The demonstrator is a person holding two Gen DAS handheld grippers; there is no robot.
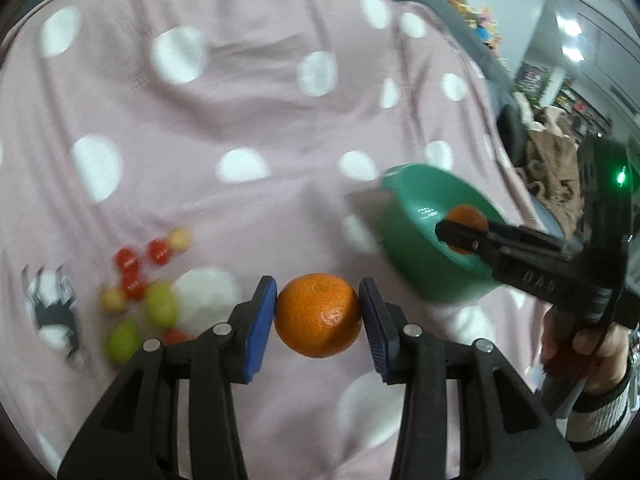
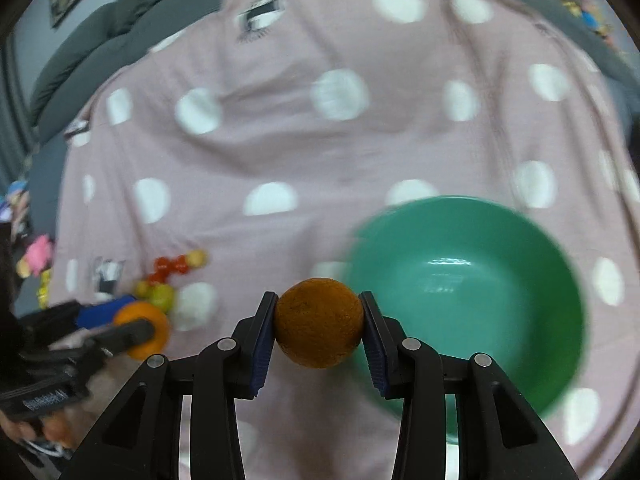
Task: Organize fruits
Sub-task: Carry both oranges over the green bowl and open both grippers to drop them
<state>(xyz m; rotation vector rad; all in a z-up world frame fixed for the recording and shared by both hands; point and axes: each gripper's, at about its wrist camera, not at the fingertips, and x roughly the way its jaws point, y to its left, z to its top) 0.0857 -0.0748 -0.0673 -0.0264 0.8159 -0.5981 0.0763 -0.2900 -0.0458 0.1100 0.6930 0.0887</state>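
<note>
My left gripper [image 1: 318,316] is shut on a bright orange [image 1: 318,315], held above the pink dotted blanket [image 1: 240,120]. My right gripper [image 2: 319,328] is shut on a darker orange [image 2: 319,322], just left of the green bowl [image 2: 480,280]. In the left wrist view the right gripper [image 1: 460,232] holds its orange [image 1: 466,216] over the green bowl [image 1: 420,248]. In the right wrist view the left gripper [image 2: 132,328] with its orange [image 2: 144,314] is at the lower left. A cluster of small red, green and yellow fruits [image 1: 140,288] lies on the blanket at the left; it also shows in the right wrist view [image 2: 172,276].
A dark grey sofa back [image 2: 100,40] borders the blanket at the far side. Toys and clutter [image 2: 32,256] lie off the blanket's left edge. A brown blanket [image 1: 552,168] and room furniture sit to the right.
</note>
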